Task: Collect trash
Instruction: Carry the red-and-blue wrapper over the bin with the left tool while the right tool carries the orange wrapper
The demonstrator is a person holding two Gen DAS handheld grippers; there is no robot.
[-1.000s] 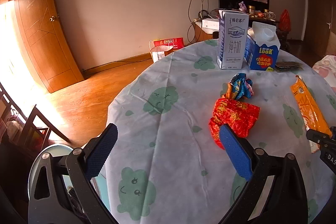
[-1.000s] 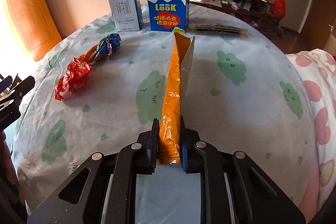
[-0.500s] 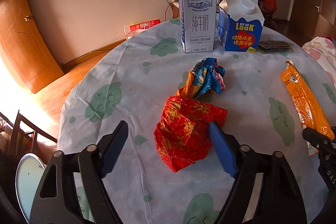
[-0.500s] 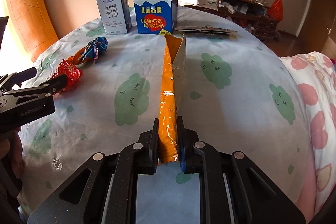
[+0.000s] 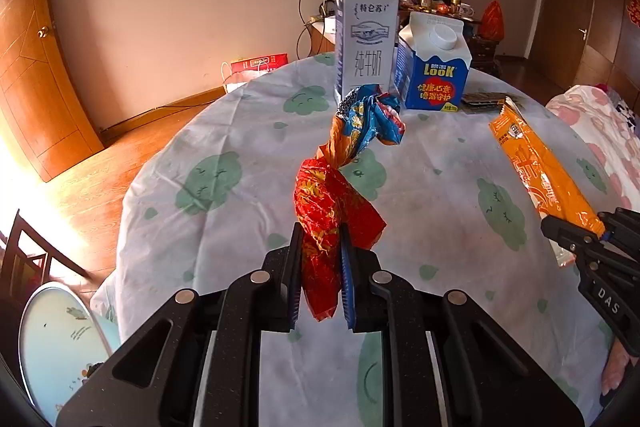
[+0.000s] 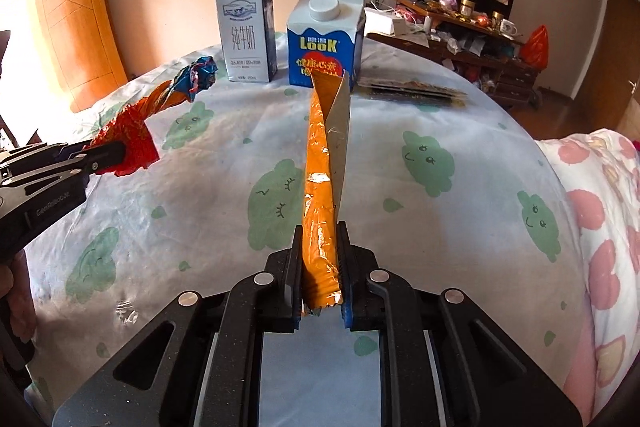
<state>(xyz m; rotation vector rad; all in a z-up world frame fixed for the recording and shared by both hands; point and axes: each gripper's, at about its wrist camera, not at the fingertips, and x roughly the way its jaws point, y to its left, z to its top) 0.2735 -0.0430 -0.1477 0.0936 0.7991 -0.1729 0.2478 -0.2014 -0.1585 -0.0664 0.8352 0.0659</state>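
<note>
The crumpled wrapper (image 5: 336, 187) covers the white milk carton's (image 5: 366, 39) lower front, the small print on both cartons is unreadable, and the round stool (image 5: 56, 339) is cut off at the left edge

Left gripper (image 5: 320, 267) closed — red wrapper (image 5: 328, 215) lifted.

Left gripper (image 5: 320, 267) clamped on a crumpled red wrapper (image 5: 330, 211), twisted into a blue and orange wrapper (image 5: 368, 119) lifted ahead of it. Beyond, on the round table (image 5: 224, 179) with cloud-print cloth: tall white milk carton (image 5: 366, 43), just beside a blue LOOK carton (image 5: 434, 67). At right, right gripper (image 5: 596, 239) pinching the near end of a long orange packet (image 5: 536, 163).
</note>
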